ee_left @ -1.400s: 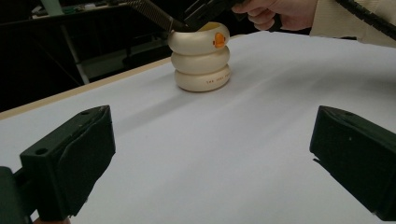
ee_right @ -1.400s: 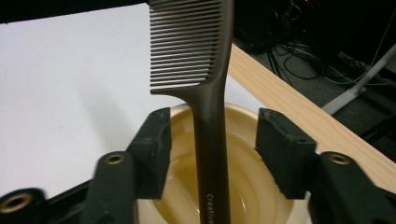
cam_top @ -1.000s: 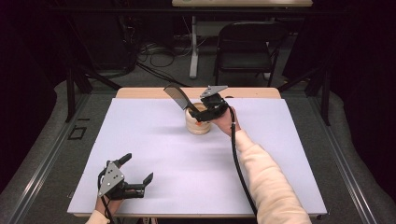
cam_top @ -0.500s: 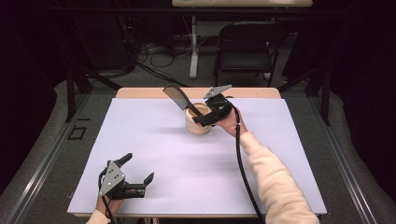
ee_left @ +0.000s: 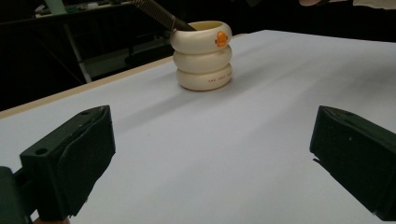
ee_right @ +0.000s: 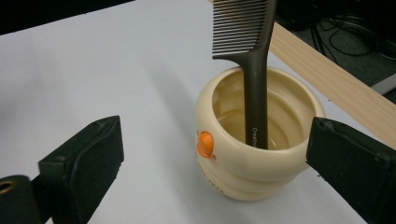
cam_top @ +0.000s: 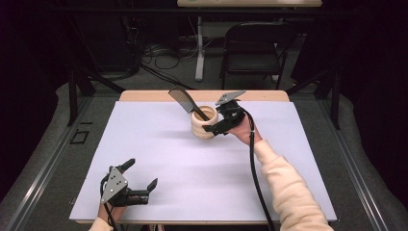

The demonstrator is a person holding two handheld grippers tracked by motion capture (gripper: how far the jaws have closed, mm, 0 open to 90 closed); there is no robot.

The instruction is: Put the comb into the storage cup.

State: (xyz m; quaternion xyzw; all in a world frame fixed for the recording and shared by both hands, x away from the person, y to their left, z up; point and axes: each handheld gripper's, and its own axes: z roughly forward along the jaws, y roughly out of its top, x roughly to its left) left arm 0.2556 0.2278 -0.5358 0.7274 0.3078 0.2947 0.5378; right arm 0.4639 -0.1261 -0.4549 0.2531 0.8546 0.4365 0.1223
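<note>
A cream ribbed cup [cam_top: 203, 128] with an orange dot stands at the back middle of the white table. A dark comb [cam_top: 182, 98] stands in it, handle down, teeth end leaning out to the back left. My right gripper [cam_top: 215, 121] is open right beside the cup. In the right gripper view the cup [ee_right: 233, 170] and comb [ee_right: 243, 28] sit just ahead, between the wide-apart jaws of the gripper [ee_right: 215, 175]. My left gripper [cam_top: 142, 174] rests open near the front left edge. Its own view shows the cup [ee_left: 203, 63] far ahead and nothing between its jaws.
A white sheet [cam_top: 192, 187] covers the table, with a strip of wooden edge [cam_top: 144, 95] at the back. A black folding chair [cam_top: 255, 45] and floor cables lie beyond the table. The right gripper's cable [cam_top: 255, 178] trails along the sleeve.
My right gripper has drawn back a little to the right and toward the person, away from the cup's top. Cup, comb and left gripper have stayed put.
</note>
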